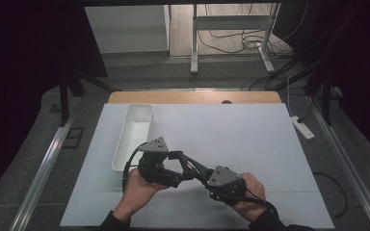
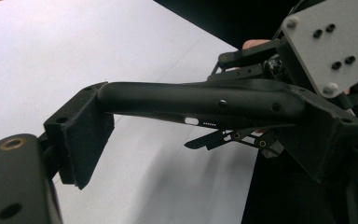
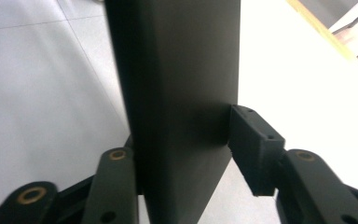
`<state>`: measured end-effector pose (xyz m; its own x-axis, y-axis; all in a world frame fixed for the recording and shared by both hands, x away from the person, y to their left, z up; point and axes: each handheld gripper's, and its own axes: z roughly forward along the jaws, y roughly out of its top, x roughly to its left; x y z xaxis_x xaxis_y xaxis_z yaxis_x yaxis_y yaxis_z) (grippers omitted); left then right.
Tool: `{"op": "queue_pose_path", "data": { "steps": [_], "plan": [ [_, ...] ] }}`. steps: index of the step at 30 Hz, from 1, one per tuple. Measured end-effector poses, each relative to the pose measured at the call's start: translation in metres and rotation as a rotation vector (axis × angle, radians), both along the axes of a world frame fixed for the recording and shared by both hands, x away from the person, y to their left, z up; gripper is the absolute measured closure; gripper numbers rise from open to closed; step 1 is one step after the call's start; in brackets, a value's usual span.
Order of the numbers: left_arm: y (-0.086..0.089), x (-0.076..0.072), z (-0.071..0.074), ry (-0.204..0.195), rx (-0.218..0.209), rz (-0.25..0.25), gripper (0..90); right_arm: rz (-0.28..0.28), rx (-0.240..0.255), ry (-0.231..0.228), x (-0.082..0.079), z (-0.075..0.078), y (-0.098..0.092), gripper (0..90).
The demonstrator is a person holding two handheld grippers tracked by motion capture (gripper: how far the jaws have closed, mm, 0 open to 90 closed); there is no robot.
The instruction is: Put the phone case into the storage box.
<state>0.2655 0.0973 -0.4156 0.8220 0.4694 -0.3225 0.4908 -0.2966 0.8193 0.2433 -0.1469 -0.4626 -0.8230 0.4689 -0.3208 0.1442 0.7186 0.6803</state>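
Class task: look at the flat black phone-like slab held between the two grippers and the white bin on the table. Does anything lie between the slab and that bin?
Nothing visible does: between the black slab and the white bin lies bare white table cover.

The white tray [image 1: 134, 136] blocks the centre-left of the high view, just above the left gripper [image 1: 180, 161]; right of it, the white sheet [image 1: 231, 134] lies open to the frame's right.
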Motion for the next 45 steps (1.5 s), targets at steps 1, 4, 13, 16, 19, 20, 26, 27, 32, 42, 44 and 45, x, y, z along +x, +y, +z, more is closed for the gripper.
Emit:
{"op": "queue_pose_path", "data": {
  "steps": [1, 4, 13, 16, 19, 20, 26, 27, 32, 42, 44, 45],
  "plan": [
    [0.0, 0.0, 0.0, -0.002, -0.006, 0.007, 15.1, 0.006, 0.003, -0.006, 0.0, 0.0, 0.0, 59.7],
    [0.003, 0.0, 0.001, -0.009, -0.02, 0.019, 14.8, 0.023, 0.0, -0.039, -0.003, 0.001, 0.0, 64.8],
    [0.007, 0.002, 0.001, 0.01, -0.072, 0.027, 14.1, 0.045, -0.024, -0.121, -0.006, 0.002, 0.0, 81.0],
    [0.009, 0.004, -0.001, 0.031, -0.091, 0.027, 13.5, 0.028, -0.013, -0.124, -0.006, 0.004, -0.001, 84.2],
    [0.009, 0.004, -0.002, 0.021, -0.088, 0.019, 6.9, 0.031, -0.005, -0.102, -0.006, 0.006, -0.002, 85.0],
    [0.008, 0.004, -0.002, 0.004, -0.063, 0.025, 6.9, 0.031, -0.008, -0.091, -0.006, 0.006, -0.002, 85.1],
    [0.008, 0.0, -0.001, -0.054, 0.001, 0.007, 1.1, 0.042, 0.022, -0.001, -0.002, 0.005, -0.004, 85.0],
    [0.009, 0.0, -0.002, -0.063, 0.005, 0.001, 0.9, 0.043, 0.029, 0.018, -0.001, 0.005, -0.005, 85.0],
    [0.014, 0.0, -0.005, -0.095, 0.02, -0.015, 0.0, 0.058, 0.056, 0.108, 0.002, 0.005, -0.008, 84.9],
    [0.02, 0.0, -0.012, -0.118, 0.015, -0.027, 0.0, 0.09, 0.136, 0.271, 0.011, 0.005, -0.018, 84.9],
    [0.022, 0.001, -0.013, -0.117, 0.002, -0.034, 0.0, 0.101, 0.164, 0.292, 0.012, 0.006, -0.022, 84.8],
    [0.022, 0.001, -0.013, -0.115, -0.002, -0.038, 0.0, 0.1, 0.169, 0.298, 0.013, 0.007, -0.023, 84.8]
  ]
}}
